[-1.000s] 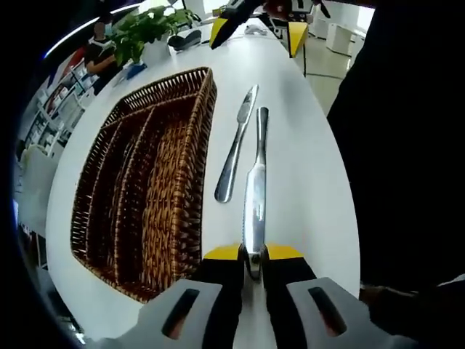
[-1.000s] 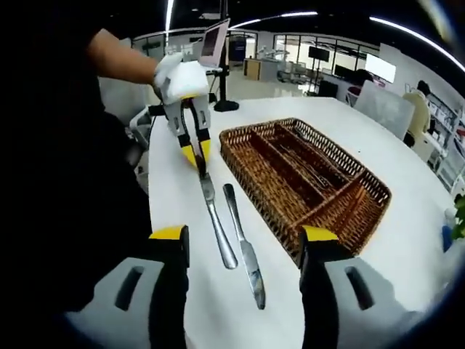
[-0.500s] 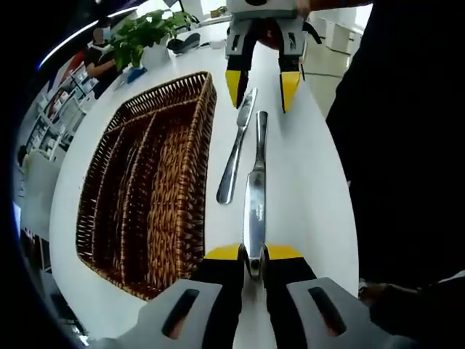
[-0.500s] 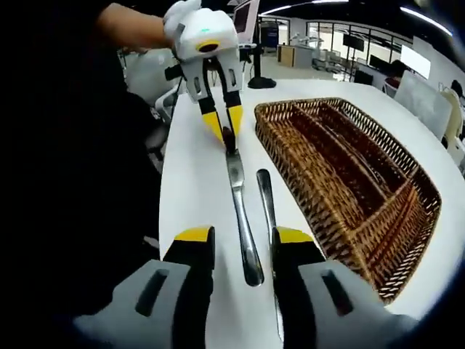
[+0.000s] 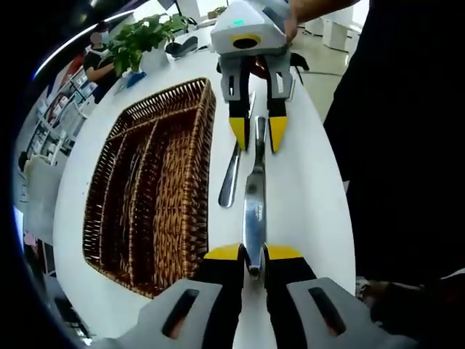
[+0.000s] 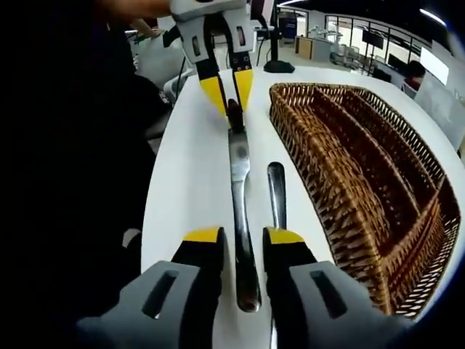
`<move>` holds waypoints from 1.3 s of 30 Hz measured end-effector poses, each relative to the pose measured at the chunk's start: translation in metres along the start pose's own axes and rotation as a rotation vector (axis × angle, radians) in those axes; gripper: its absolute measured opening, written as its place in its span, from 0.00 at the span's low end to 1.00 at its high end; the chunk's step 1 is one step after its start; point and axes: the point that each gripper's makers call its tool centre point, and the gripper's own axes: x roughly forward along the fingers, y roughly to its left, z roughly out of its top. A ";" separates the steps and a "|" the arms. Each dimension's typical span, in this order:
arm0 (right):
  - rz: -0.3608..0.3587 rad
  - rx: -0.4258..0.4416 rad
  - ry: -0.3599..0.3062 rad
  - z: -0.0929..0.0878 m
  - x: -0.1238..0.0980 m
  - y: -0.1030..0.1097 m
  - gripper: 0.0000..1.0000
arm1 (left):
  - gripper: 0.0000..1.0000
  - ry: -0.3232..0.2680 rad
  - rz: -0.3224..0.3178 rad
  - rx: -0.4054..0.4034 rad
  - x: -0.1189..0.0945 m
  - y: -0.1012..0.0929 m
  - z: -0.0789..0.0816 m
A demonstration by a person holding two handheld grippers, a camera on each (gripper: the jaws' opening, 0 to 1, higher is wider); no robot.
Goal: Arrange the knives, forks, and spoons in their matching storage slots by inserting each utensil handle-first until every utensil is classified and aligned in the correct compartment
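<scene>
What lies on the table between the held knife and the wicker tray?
In the left gripper view, a second knife lies on the table between the held knife and the wicker tray.

No lettering, brand mark, number or sign can be read on any surface in either the left gripper view or the right gripper view.

2 steel knives (image 5: pixel 253 196) side by side w/ wicker tray (image 5: pixel 149 182), compartments bare
</scene>
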 end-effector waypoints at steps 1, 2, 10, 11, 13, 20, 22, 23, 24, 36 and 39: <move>0.000 -0.004 0.000 0.002 0.001 0.000 0.20 | 0.09 0.000 0.002 0.000 -0.001 0.000 0.000; 0.003 -0.002 -0.004 0.003 0.001 0.000 0.20 | 0.09 -0.001 0.002 -0.001 -0.001 0.000 0.001; 0.027 -0.002 -0.010 0.002 0.008 0.002 0.20 | 0.09 0.002 0.009 0.002 -0.006 -0.001 0.003; 0.029 -0.003 -0.009 0.002 0.008 0.003 0.20 | 0.09 0.002 0.009 0.003 -0.006 -0.001 0.003; 0.030 -0.019 -0.016 0.003 0.009 0.003 0.19 | 0.09 0.002 0.011 0.007 -0.008 0.000 0.005; 0.022 -0.082 -0.017 0.003 0.012 -0.001 0.13 | 0.09 -0.003 0.018 0.018 -0.012 0.000 0.009; 0.017 -0.096 -0.014 0.004 0.012 -0.001 0.11 | 0.09 -0.004 0.021 0.020 -0.012 0.001 0.010; 0.019 -0.106 -0.016 0.005 0.012 -0.001 0.10 | 0.09 -0.004 0.021 0.020 -0.012 0.002 0.009; 0.020 -0.103 -0.015 0.005 0.012 0.000 0.09 | 0.09 -0.005 0.022 0.020 -0.012 0.002 0.010; 0.012 -0.093 0.022 0.014 0.002 0.001 0.06 | 0.10 -0.037 0.028 -0.019 -0.016 0.006 0.008; 0.006 -0.102 0.022 0.020 -0.006 -0.002 0.06 | 0.10 -0.063 0.033 -0.067 -0.020 0.009 0.009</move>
